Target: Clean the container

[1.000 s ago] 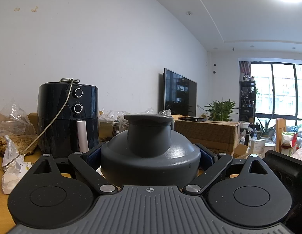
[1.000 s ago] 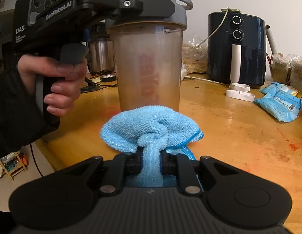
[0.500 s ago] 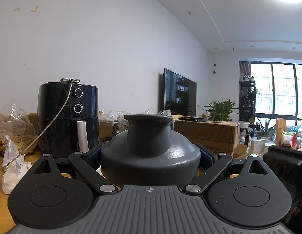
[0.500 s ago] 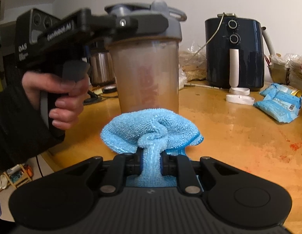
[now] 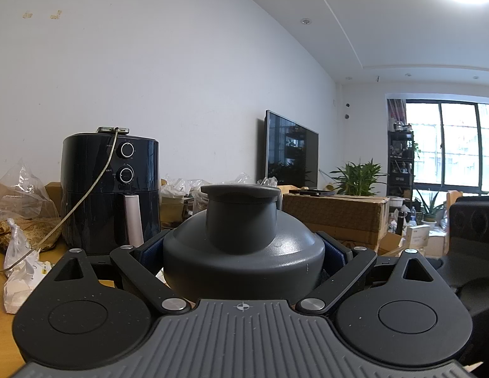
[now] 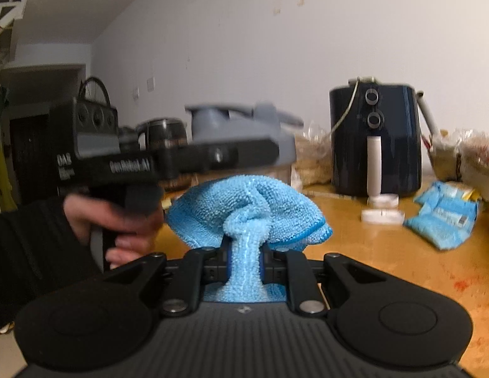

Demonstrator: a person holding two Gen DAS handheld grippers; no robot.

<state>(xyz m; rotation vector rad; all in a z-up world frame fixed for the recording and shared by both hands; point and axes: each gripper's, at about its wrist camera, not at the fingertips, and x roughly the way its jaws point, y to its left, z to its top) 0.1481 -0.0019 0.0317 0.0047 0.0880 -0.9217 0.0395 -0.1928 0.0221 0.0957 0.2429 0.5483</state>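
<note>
Clamping the grey lid (image 5: 244,252) of the shaker container (image 6: 244,138) between the left gripper (image 5: 244,249) fingers, blue pads (image 5: 334,250) pressed on either side of the lid's lower dome, cap spout straight ahead of the tongs. Pointing roughly level, container upright under the lid (body hidden in the left wrist view). Seen from the right wrist view: left gripper (image 6: 219,157) held by a hand (image 6: 118,223) in a dark sleeve, off to the left and ahead of the right tongs, motion-blurred. Pinching a bunched light-blue microfibre cloth (image 6: 247,211) in the right gripper (image 6: 246,258), jaws nearly together with only the cloth neck between them, the rest of the cloth puffed out ahead of the fingertips. Cloth sits in front of the container's body, covering most of it from this view; contact between the two can't be told (blur).

Beyond the left tongs, ahead-left: black air fryer (image 5: 110,189) with two dials and a cable draped over it, clear plastic bags (image 5: 22,189) further left. Ahead-right: cardboard box (image 5: 334,217), TV (image 5: 290,154) on the wall, potted plant (image 5: 358,178), window (image 5: 449,145) far right.

Right of the right tongs on the wooden table (image 6: 386,252): white clips (image 6: 382,211) at the fryer's foot, blue snack packets (image 6: 443,217) further right, reddish stains on the wood at the far right edge.
</note>
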